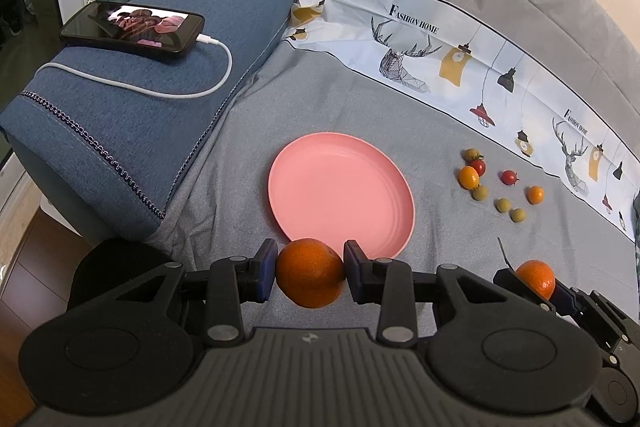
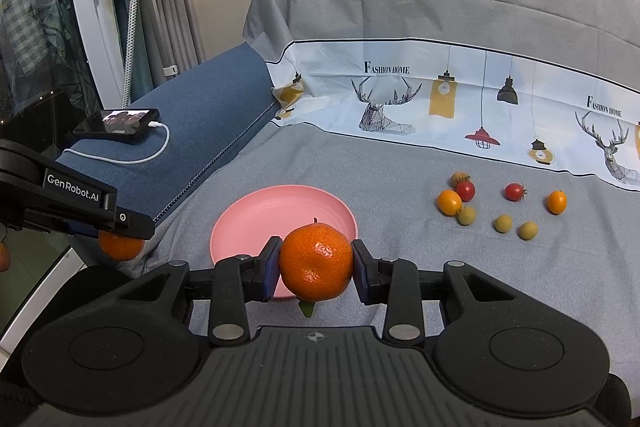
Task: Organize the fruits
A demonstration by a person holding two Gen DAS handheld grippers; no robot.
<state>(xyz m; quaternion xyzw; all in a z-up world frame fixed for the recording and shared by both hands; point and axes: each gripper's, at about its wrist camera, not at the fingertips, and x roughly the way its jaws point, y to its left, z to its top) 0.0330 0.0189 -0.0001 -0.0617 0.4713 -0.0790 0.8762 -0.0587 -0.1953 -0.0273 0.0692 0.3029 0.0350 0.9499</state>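
Observation:
My left gripper (image 1: 310,273) is shut on an orange mandarin (image 1: 310,277), held just in front of the near rim of an empty pink plate (image 1: 340,187). A second mandarin (image 2: 316,261), with a green leaf under it, is clamped in my right gripper (image 2: 316,267) over the near edge of the same plate (image 2: 280,211). In the left wrist view the right gripper's mandarin (image 1: 536,277) shows at the lower right. In the right wrist view the left gripper's mandarin (image 2: 120,247) shows at the left. Several small tomatoes and round fruits (image 2: 504,205) lie scattered right of the plate (image 1: 500,187).
A grey sheet (image 1: 360,99) with a white printed band covers the sofa seat and back. A blue armrest (image 1: 160,107) on the left carries a phone (image 1: 134,27) on a white charging cable. Curtains and a white rack stand beyond the armrest.

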